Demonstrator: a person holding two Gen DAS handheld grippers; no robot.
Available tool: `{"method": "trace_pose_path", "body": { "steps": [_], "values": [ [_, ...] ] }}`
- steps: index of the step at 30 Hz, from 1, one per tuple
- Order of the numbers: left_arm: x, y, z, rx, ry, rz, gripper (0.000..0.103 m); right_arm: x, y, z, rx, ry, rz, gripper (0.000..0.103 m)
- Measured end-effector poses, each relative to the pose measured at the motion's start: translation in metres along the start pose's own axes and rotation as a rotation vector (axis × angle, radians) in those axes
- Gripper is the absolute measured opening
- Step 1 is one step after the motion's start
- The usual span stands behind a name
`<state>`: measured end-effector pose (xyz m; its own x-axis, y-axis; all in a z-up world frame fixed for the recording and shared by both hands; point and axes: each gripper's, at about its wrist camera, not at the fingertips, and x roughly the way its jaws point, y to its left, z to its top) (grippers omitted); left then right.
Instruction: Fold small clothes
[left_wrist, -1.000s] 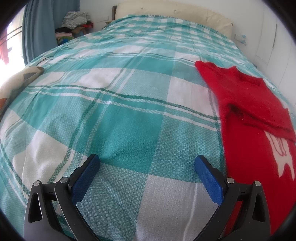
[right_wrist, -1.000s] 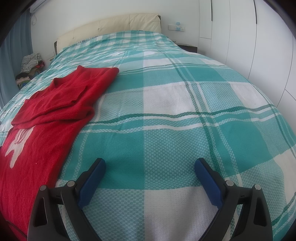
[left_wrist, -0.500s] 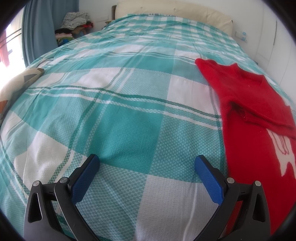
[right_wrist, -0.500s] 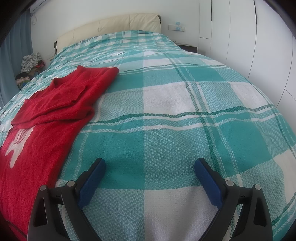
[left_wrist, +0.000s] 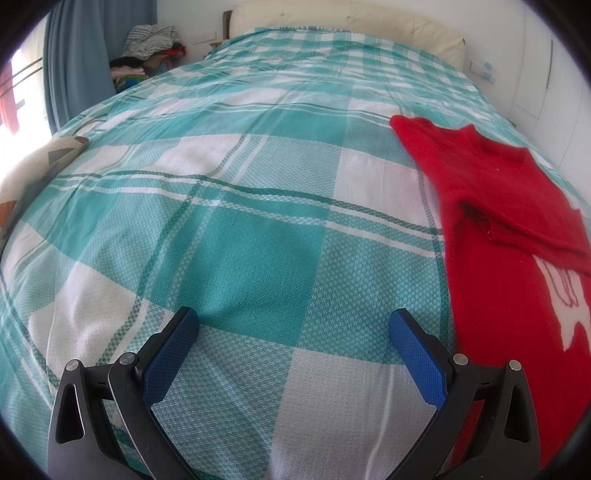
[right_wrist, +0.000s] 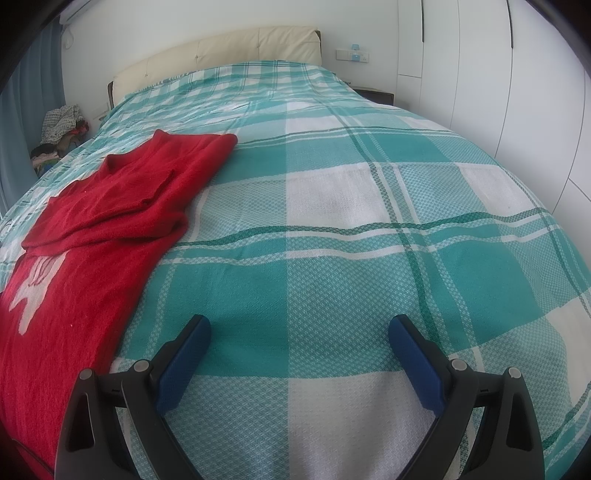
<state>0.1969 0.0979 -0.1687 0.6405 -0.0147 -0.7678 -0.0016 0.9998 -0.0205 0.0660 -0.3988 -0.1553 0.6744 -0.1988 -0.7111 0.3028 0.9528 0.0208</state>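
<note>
Left wrist view shows the left gripper (left_wrist: 293, 325) with jaws spread wide over the teal checked bedspread (left_wrist: 236, 236), holding nothing; the red sweater (left_wrist: 509, 236) lies flat just right of it. The right gripper (right_wrist: 299, 326) is likewise spread and empty, the sweater to its left.

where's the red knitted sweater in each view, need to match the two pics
Left wrist: the red knitted sweater with a white motif lies along the right edge, right of the open left gripper.
Right wrist: it lies along the left edge, left of the open right gripper.
Shared landmark: the cream padded headboard.
</note>
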Motion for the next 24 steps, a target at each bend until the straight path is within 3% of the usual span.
{"method": "trace_pose_path", "body": {
  "steps": [24],
  "values": [
    [0.0005,-0.0005,-0.0002,0.005,0.001,0.006,0.103,0.0005,0.0004,0.0,-0.001,0.001,0.0,0.096]
  ]
}}
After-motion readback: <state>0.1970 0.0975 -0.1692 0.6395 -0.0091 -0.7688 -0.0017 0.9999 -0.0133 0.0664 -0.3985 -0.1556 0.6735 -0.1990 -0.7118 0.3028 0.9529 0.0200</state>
